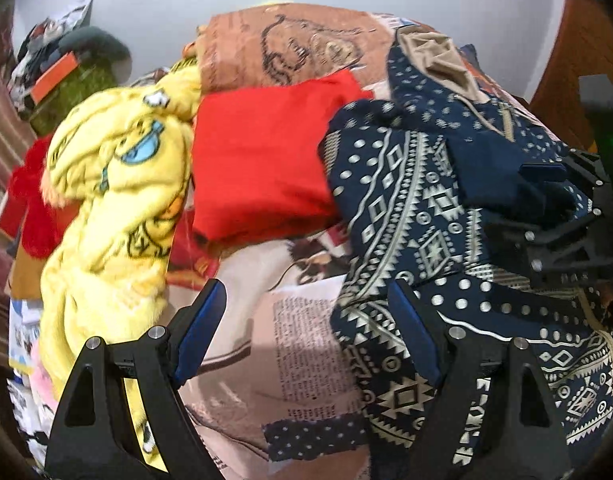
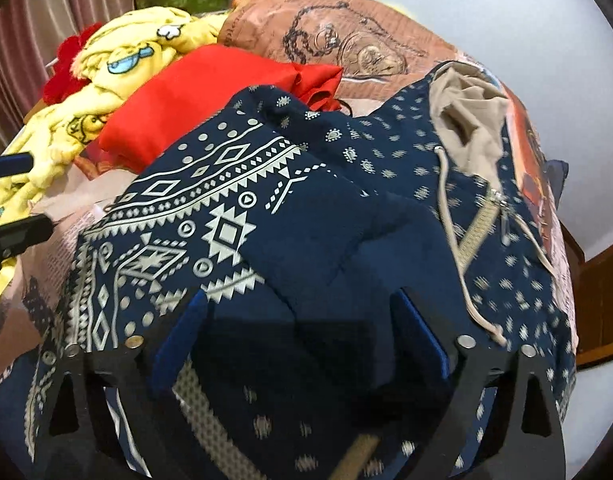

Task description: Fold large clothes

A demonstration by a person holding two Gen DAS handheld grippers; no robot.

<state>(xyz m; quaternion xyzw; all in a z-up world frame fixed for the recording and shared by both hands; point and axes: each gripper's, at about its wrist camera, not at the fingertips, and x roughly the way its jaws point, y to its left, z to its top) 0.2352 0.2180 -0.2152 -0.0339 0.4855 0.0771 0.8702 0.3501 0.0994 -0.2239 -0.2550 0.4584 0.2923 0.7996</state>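
A navy hoodie [image 2: 266,216] with white geometric print, beige hood lining [image 2: 466,120] and a zipper lies partly folded on the bed. It also shows in the left wrist view [image 1: 406,208] at the right. My right gripper [image 2: 298,320] is open, its fingers spread over a plain navy fold of the hoodie. My left gripper [image 1: 306,316] is open and empty above the printed bedsheet [image 1: 306,352], its right finger at the hoodie's left edge. The right gripper shows in the left wrist view [image 1: 566,216], resting on the hoodie.
A folded red garment [image 1: 262,160] lies behind the hoodie. A yellow cartoon fleece [image 1: 114,208] is heaped at the left. A brown printed pillow [image 1: 298,44] sits at the back. A green box with clutter [image 1: 74,92] stands far left. Curtains [image 2: 46,20] hang at left.
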